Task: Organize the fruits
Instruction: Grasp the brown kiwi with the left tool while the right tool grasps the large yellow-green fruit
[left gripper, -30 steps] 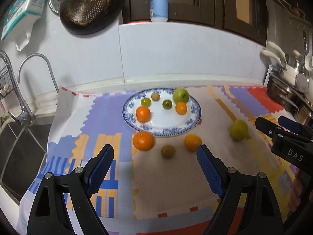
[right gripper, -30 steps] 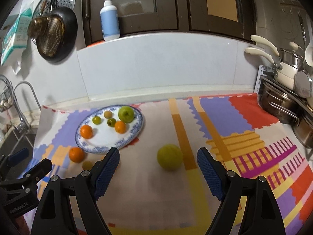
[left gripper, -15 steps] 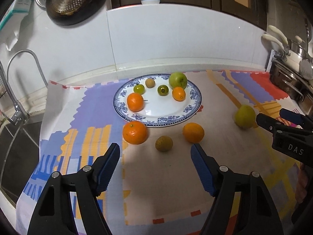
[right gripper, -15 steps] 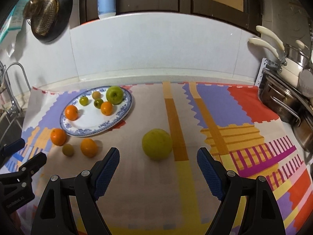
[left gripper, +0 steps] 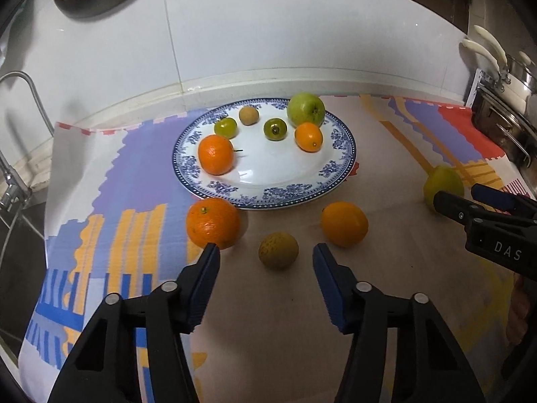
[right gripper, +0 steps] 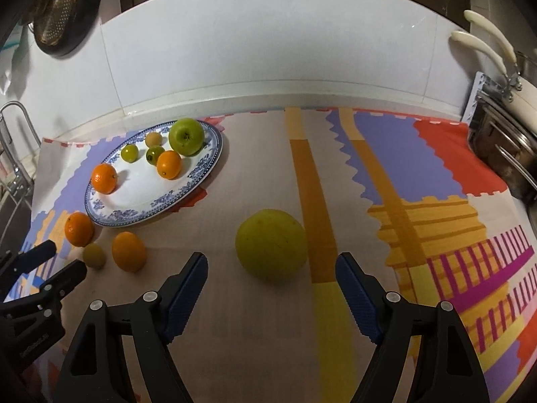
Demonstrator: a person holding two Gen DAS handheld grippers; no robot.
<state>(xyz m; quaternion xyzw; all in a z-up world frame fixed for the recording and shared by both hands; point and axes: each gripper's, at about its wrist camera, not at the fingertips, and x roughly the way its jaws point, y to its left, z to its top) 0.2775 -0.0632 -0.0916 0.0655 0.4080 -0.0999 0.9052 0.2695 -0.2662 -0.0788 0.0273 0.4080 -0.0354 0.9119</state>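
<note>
A blue-patterned plate [left gripper: 339, 168] holds a green apple [left gripper: 306, 109], two oranges and several small fruits. Before it on the mat lie an orange [left gripper: 212, 222], a small brownish fruit [left gripper: 278, 250] and a second orange [left gripper: 344, 223]. My left gripper [left gripper: 265, 251] hovers just short of the brownish fruit, its jaws closing without touching it. Off to the right sits a large yellow-green fruit [right gripper: 271, 247]. My right gripper [right gripper: 271, 258] is just in front of it, jaws wide and closing slightly, pads clear of the fruit. Each gripper also shows in the other's view: right gripper [left gripper: 470, 201], left gripper [right gripper: 57, 262].
A colourful patterned mat [right gripper: 419, 168] covers the counter. A sink and tap [left gripper: 20, 154] lie at the left edge. Metal pots [right gripper: 503, 141] stand at the right. A white tiled wall [left gripper: 268, 33] closes the back, with a dark pan [right gripper: 60, 16] hanging on it.
Both grippers have moved forward and down toward the fruit on the mat. The left jaws have narrowed a lot around the line to the brownish fruit; the right jaws narrowed slightly.
</note>
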